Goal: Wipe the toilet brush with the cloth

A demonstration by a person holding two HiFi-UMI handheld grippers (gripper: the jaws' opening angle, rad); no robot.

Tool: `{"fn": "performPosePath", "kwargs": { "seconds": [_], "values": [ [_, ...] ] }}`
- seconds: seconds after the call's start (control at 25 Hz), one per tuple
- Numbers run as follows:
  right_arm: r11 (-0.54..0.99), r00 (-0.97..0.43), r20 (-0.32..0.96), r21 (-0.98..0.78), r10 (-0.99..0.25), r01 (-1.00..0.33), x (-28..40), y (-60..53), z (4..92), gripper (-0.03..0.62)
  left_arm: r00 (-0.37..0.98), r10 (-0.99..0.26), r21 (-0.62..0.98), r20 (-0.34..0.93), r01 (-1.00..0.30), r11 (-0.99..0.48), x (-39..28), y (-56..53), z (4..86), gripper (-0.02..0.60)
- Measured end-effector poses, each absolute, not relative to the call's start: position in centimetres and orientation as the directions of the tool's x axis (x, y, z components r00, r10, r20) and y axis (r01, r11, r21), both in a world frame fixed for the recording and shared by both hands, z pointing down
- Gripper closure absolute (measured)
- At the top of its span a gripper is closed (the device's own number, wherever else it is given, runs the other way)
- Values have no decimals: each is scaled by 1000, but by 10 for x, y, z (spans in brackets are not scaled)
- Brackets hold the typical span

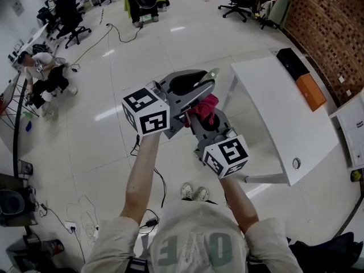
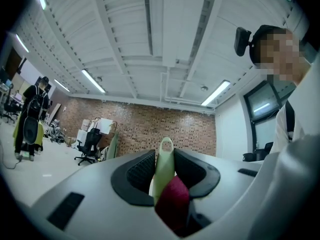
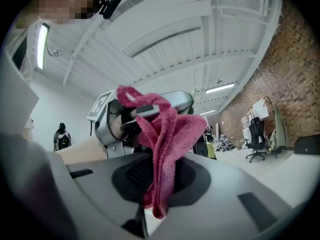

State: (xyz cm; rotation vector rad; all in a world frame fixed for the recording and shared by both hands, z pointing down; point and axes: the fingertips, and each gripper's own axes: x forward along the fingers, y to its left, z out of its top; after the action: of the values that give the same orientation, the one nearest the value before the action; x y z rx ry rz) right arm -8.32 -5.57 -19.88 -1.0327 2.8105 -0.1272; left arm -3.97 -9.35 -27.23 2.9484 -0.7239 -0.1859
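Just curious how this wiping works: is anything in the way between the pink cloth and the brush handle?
Nothing visible is. The cloth, pinched in the right gripper, appears to press straight against the pale green brush handle clamped in the left gripper, with no other thing between them.

The person wore a pale short-sleeved T-shirt [image 1: 196,238] printed with large grey-green letters, and white shoes [image 1: 193,193]. The left gripper [image 1: 208,77] and right gripper [image 1: 200,118] were light grey shells with dark ribbed pads [image 2: 141,171], each carrying a white cube [image 1: 147,111] with black square markers.
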Motion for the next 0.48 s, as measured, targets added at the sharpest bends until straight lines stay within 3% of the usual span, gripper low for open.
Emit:
{"fn": "performPosePath", "kwargs": {
  "seconds": [0.24,0.48],
  "values": [
    [799,-796,85,2,-599,-601,-55,-33,-132,562,874,-462,167,-149,-438,-883,-54,-116,-265,459],
    [654,-664,216,-125,-716,-746,25,-64,-57,563,903,-372,101,-216,-358,-928,-59,-127,-244,459]
  ]
}}
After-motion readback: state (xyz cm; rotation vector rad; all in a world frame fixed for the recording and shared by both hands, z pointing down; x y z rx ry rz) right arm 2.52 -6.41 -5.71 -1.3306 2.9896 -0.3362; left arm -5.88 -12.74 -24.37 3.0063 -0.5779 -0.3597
